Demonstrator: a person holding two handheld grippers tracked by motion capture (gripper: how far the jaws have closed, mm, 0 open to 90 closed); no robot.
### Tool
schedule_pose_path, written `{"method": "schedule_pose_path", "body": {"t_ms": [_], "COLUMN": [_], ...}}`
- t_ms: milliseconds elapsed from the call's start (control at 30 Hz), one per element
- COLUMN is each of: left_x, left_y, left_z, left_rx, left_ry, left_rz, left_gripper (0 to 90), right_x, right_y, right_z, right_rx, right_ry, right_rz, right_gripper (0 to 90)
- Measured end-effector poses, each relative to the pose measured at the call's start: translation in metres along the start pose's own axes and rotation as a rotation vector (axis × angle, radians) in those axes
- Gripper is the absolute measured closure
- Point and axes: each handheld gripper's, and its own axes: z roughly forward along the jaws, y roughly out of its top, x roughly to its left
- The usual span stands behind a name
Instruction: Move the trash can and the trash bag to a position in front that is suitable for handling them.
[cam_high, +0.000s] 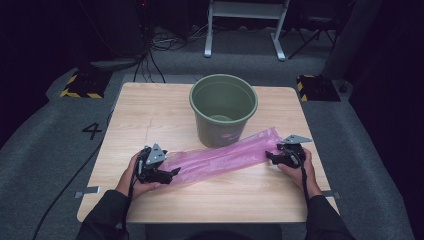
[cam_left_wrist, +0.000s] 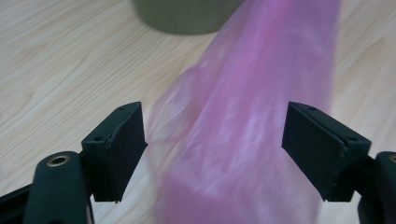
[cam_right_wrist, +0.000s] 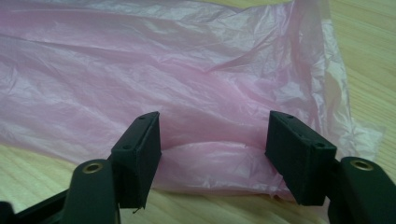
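Observation:
A long pink plastic bag (cam_high: 220, 156) lies flat on the wooden table (cam_high: 145, 110), running from lower left to upper right in front of a green bucket (cam_high: 220, 131). My left gripper (cam_high: 172, 173) sits at the bag's left end. In the left gripper view its jaws stand wide on either side of the bag (cam_left_wrist: 243, 130), with gaps at both pads. My right gripper (cam_high: 270, 156) is at the bag's right end. There the crinkled bag edge (cam_right_wrist: 163, 70) lies between the spread jaws, and neither pad presses on it.
The green bucket (cam_left_wrist: 187, 16) stands upright and looks empty, just behind the bag's middle. Grey carpet surrounds the table, with cables and a white frame (cam_high: 245, 20) beyond its far edge. Bare wood lies along the near edge.

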Motion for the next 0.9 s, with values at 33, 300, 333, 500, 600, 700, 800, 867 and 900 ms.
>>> {"method": "schedule_pose_path", "body": {"t_ms": [33, 300, 333, 500, 600, 700, 800, 867, 900], "left_x": [-0.004, -0.033, -0.037, -0.046, -0.048, -0.052, -0.056, -0.056, -0.057], "left_y": [0.004, 0.029, 0.034, 0.045, 0.05, 0.06, 0.066, 0.07, 0.072], "left_z": [0.002, 0.029, 0.036, 0.059, 0.068, 0.085, 0.097, 0.104, 0.106], "left_rx": [-0.002, 0.029, 0.034, 0.078, 0.087, 0.108, 0.119, 0.132, 0.134], "left_ry": [-0.012, -0.048, -0.074, -0.095, -0.1, -0.108, -0.085, -0.103, -0.102], "left_rz": [0.016, 0.105, 0.109, 0.138, 0.144, 0.166, 0.187, 0.182, 0.182], "left_gripper": [21.8, 23.2, 23.4, 23.1, 23.2, 23.6, 23.7, 24.1, 24.1], "right_x": [0.002, 0.021, 0.024, 0.03, 0.033, 0.037, 0.04, 0.041, 0.041], "right_y": [0.001, 0.007, 0.008, 0.009, 0.01, 0.012, 0.013, 0.013, 0.014], "right_z": [0.001, 0.007, 0.007, 0.009, 0.01, 0.012, 0.013, 0.014, 0.014], "right_rx": [0.002, 0.01, 0.011, 0.01, 0.009, 0.009, 0.009, 0.008, 0.008], "right_ry": [0.006, 0.046, 0.051, 0.065, 0.069, 0.078, 0.084, 0.087, 0.087], "right_rz": [-0.002, -0.035, -0.041, -0.053, -0.06, -0.064, -0.071, -0.073, -0.074], "right_gripper": [36.0, 36.0, 36.0, 35.9, 35.9, 35.9, 35.9, 35.9, 35.9]}}
